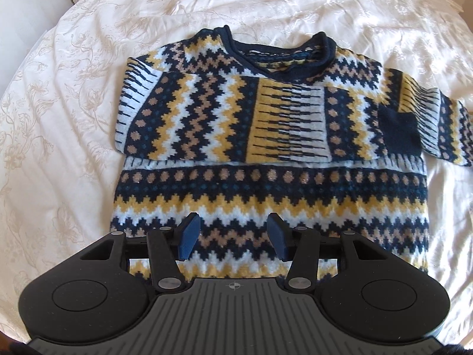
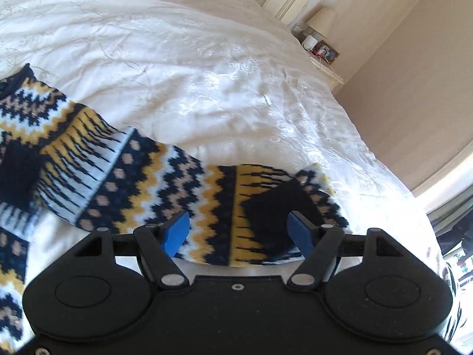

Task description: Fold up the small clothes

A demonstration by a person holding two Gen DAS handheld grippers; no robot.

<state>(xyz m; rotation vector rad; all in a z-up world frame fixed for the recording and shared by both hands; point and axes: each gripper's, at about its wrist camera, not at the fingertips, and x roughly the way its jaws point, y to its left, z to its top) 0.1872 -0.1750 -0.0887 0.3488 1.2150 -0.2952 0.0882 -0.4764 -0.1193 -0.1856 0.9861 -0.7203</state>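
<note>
Left wrist view: your sweater (image 1: 266, 136), zigzag-knit in navy, yellow and white, lies flat on the bedspread (image 1: 74, 103), one sleeve (image 1: 224, 118) folded across. Both claws, left gripper (image 1: 233, 236) and right gripper (image 2: 239, 232), hang released.

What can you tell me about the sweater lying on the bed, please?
The sweater is a thick knit in navy, mustard, pale blue and tan zigzags and dots, with a rolled navy collar. It lies flat on the white bedspread, collar away from the left wrist camera. One sleeve is folded across the chest, its navy cuff near the opposite shoulder. The other sleeve stretches sideways over the bedspread, cuff turned back. Neither gripper grips it.
</note>
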